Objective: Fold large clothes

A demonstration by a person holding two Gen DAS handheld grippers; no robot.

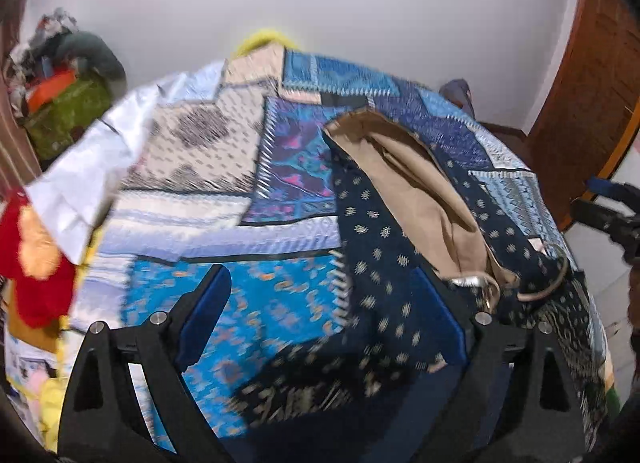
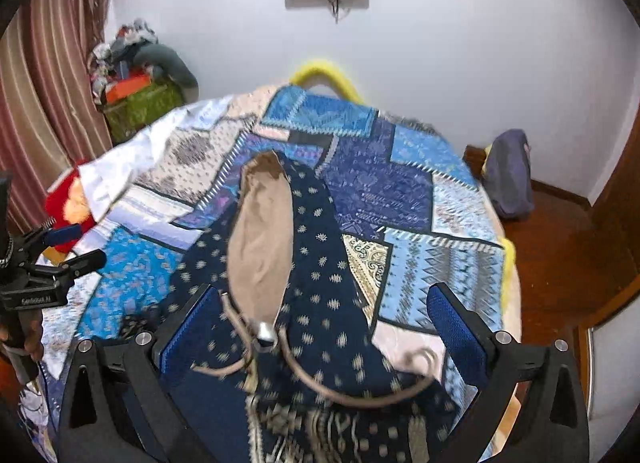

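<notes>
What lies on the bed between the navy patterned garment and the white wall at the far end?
In the right wrist view, only the patchwork bedspread separates the navy garment from the wall, plus a yellow edge.

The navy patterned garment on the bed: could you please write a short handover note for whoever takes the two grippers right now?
Left gripper: open, nothing between its blue pads, above the bed.
Right gripper: open, empty, above the garment's near end.
The navy patterned garment with tan lining lies lengthwise on the blue patchwork bedspread, folded over so the lining shows; its tan drawstring cord lies loose at the near end.
Done: it appears folded lengthwise and released.
Left: probably fold it across and tuck the cord in; how many folds remain cannot be told.
</notes>
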